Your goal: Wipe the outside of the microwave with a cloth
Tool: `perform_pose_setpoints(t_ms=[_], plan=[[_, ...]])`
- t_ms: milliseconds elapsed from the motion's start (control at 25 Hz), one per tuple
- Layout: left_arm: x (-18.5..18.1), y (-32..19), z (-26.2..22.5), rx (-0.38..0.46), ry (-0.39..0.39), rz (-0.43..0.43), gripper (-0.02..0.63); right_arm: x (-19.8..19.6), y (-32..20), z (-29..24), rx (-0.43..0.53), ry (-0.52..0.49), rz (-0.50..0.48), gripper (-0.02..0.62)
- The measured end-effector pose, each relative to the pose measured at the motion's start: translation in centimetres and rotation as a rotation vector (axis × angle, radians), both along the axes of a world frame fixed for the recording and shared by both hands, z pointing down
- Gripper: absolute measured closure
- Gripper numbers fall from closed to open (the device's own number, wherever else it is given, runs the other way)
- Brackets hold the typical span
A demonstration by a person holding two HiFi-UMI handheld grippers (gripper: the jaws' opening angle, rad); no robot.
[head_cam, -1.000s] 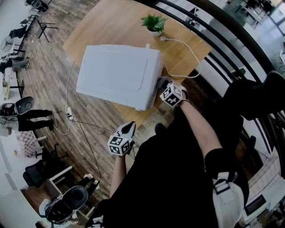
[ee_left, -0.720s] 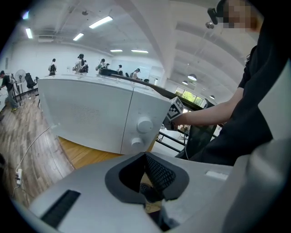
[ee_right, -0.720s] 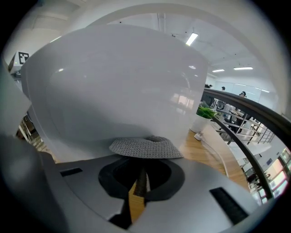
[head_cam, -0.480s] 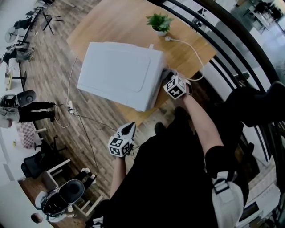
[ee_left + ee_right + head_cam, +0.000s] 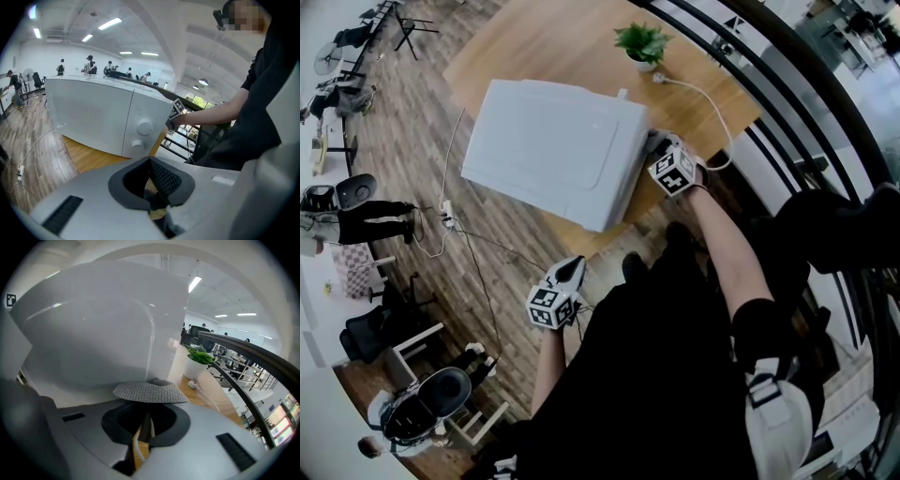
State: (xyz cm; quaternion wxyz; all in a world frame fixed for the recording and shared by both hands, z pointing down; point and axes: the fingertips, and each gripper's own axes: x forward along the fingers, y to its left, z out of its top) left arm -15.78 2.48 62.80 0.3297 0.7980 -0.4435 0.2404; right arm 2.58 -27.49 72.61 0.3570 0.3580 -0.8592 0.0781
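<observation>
Since a second ago the right claw (image 5: 664, 155) has travelled along the microwave's (image 5: 548, 145) right side toward its rear corner; the left claw (image 5: 568, 276) has stayed where it was.

Head view: the microwave sits on the wooden bench (image 5: 544, 47), with a potted plant (image 5: 640, 42) behind it. The right claw is against the side wall. The left claw hangs low, well clear of the bench.

Left gripper view: its jaws are pressed together with nothing between them. The microwave's front and its two knobs (image 5: 144, 127) face this camera.

Right gripper view: the jaws pinch a grey cloth (image 5: 149, 392), which is spread flat against the microwave's wall.

Judgement: wiping of the right side is in progress. No face shows whether it has been wiped, so the top, front and remaining sides should be counted as outstanding.
</observation>
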Motion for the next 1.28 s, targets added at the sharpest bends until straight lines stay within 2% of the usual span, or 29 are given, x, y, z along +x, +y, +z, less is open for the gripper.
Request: perform_pose_setpoints(t_ms=[200,720,1280], plan=[[-0.1,-0.7,-0.6,0.020,0.009,-0.040,0.604,0.2,-1.2,0.7,0.031,0.013,0.003,0.577],[0.1,1.2,-0.9,0.005,0.002,-0.113,0.604,0.5,-1.7,4.0,-0.013,0.050,0.014,0.577],[0.5,2.6,-0.8,-0.010,-0.005,-0.113,0.604,-0.4,0.3,5.4,0.004,0.074,0.010,0.577]])
